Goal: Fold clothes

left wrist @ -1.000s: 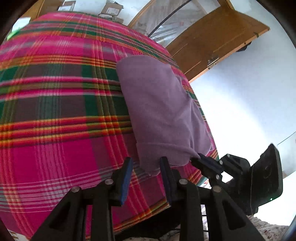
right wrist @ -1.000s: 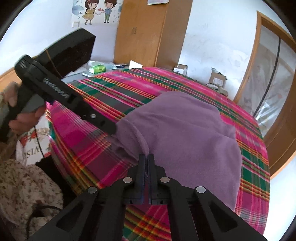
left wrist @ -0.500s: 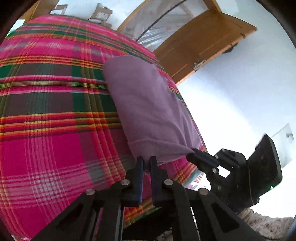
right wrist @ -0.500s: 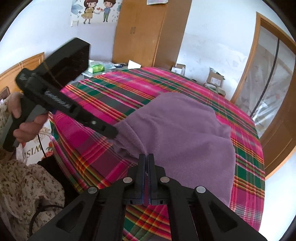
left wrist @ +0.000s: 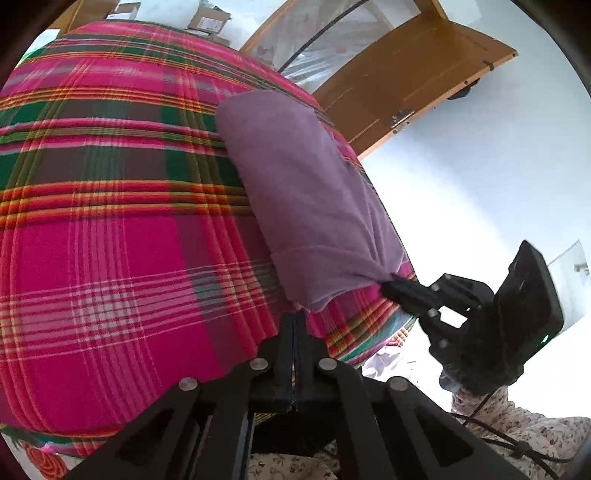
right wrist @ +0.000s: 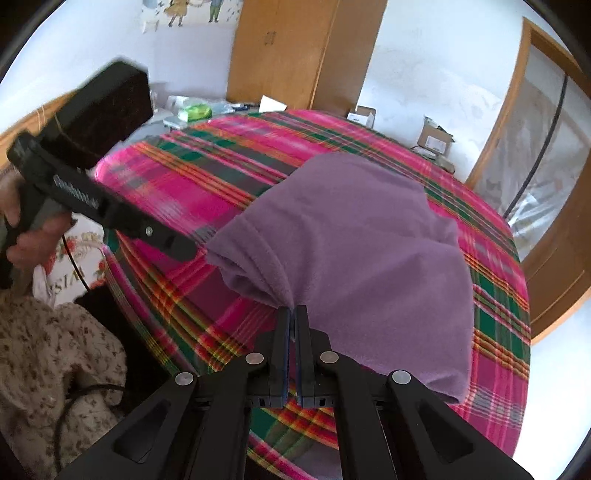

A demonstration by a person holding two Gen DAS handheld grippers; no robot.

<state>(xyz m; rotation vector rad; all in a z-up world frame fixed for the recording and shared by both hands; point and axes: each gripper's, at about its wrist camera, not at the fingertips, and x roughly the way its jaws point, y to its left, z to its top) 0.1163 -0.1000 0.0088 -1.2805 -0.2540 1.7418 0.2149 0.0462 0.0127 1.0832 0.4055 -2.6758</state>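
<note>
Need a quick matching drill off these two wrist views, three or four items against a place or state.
Items:
1. purple garment
2. plaid bedspread
3. left gripper
4. wooden wardrobe

States:
A. upright against the far wall
B. shut on the near hem
C. folded, lying on the bed
D. spread over the bed

Pairs: 1-C, 2-D, 3-B, 4-A

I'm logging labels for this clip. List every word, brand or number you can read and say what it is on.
"SIA": partial red letters on the white printed cloth below the bed edge; the rest is hidden.
White lettering along the left gripper body: blurred, unreadable.
Labels on the cardboard boxes by the wall: too small.
Cartoon poster: no legible words.
</note>
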